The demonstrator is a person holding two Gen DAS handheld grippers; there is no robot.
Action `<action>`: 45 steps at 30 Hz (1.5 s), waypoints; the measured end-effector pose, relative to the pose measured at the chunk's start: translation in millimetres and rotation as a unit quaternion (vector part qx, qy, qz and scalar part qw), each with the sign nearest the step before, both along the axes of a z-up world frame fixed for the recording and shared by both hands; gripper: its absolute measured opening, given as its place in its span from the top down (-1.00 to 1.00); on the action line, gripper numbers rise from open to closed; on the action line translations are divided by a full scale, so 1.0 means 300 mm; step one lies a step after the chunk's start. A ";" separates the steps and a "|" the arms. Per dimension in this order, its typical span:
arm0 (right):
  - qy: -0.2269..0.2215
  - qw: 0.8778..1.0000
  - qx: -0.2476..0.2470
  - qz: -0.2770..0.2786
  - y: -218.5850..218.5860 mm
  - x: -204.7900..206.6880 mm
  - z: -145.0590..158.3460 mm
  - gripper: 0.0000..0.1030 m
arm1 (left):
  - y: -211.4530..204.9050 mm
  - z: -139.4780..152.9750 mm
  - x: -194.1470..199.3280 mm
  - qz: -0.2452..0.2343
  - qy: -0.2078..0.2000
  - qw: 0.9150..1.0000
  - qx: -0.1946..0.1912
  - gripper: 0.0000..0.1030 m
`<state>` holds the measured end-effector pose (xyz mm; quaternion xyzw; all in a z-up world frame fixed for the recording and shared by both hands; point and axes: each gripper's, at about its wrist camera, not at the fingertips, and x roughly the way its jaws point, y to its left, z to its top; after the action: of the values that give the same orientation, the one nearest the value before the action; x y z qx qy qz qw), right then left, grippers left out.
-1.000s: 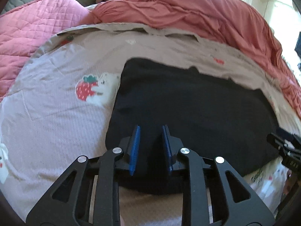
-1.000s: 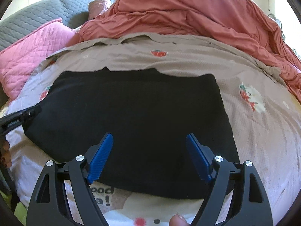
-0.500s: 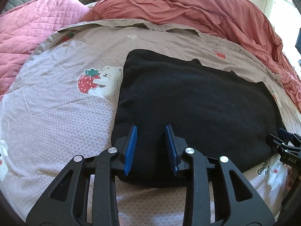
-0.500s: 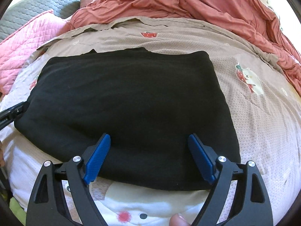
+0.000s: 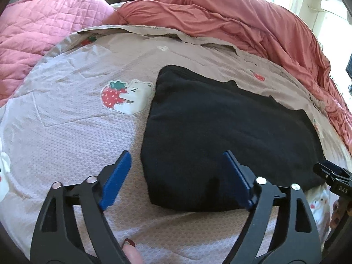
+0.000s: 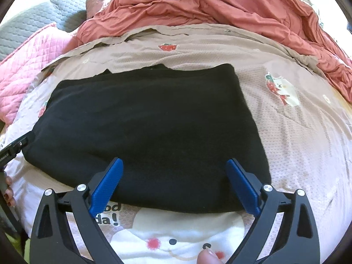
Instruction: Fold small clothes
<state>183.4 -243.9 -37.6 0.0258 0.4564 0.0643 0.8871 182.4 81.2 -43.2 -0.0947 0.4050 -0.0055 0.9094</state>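
Observation:
A black garment (image 5: 228, 132) (image 6: 149, 132) lies folded into a flat rectangle on the printed bedsheet (image 5: 72, 132). My left gripper (image 5: 176, 169) hovers over its near left corner with the jaws opening wide; the pads touch nothing. My right gripper (image 6: 173, 176) stands over the garment's near edge, its jaws also opening, and nothing is pinched between the blue pads. The right gripper's tip (image 5: 334, 176) shows at the right edge of the left wrist view. The left gripper's tip (image 6: 13, 151) shows at the left edge of the right wrist view.
A rumpled coral duvet (image 5: 231, 19) (image 6: 209, 4) is heaped behind the garment. A pink quilted pillow (image 5: 41, 26) and a grey headboard (image 6: 33, 28) lie at the back left. The sheet carries a strawberry-bear print (image 5: 125, 96) and a bear face (image 6: 176, 237) near me.
The left gripper's jaws have spread from narrow to wide, off the garment's near edge. The right jaws widened slightly. The garment lies flat, slightly farther off in both views.

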 end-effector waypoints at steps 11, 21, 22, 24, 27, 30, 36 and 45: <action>-0.034 0.999 0.003 -0.021 -0.005 -0.036 0.079 -0.89 | 0.007 0.067 -0.045 0.007 -0.048 0.998 0.037 -0.81; -0.070 0.997 0.014 -0.008 0.053 -0.074 0.148 -0.91 | 0.054 0.083 -0.060 0.017 -0.056 0.998 0.020 -0.81; -0.074 0.997 0.017 -0.004 0.065 -0.078 0.157 -0.91 | 0.059 0.084 -0.060 0.019 -0.056 0.998 0.019 -0.81; -0.078 0.997 0.019 0.005 0.089 -0.085 0.168 -0.91 | 0.070 0.084 -0.061 0.024 -0.057 0.998 0.017 -0.81; -0.085 0.996 0.018 0.019 0.130 -0.095 0.184 -0.91 | 0.083 0.084 -0.059 0.027 -0.056 0.998 0.015 -0.81; -0.090 0.995 0.015 0.035 0.176 -0.107 0.197 -0.91 | 0.091 0.085 -0.059 0.031 -0.055 0.998 0.015 -0.81; -0.094 0.994 0.011 0.063 0.263 -0.127 0.201 -0.91 | 0.107 0.089 -0.060 0.038 -0.055 0.998 0.017 -0.81; -0.096 0.991 0.005 0.097 0.375 -0.146 0.195 -0.91 | 0.157 0.100 -0.055 0.058 -0.060 0.996 0.017 -0.81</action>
<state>139.7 -131.4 21.0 -0.0200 0.3696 0.1543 0.9161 166.0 128.2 -13.2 -0.1019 0.3441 0.0484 0.9321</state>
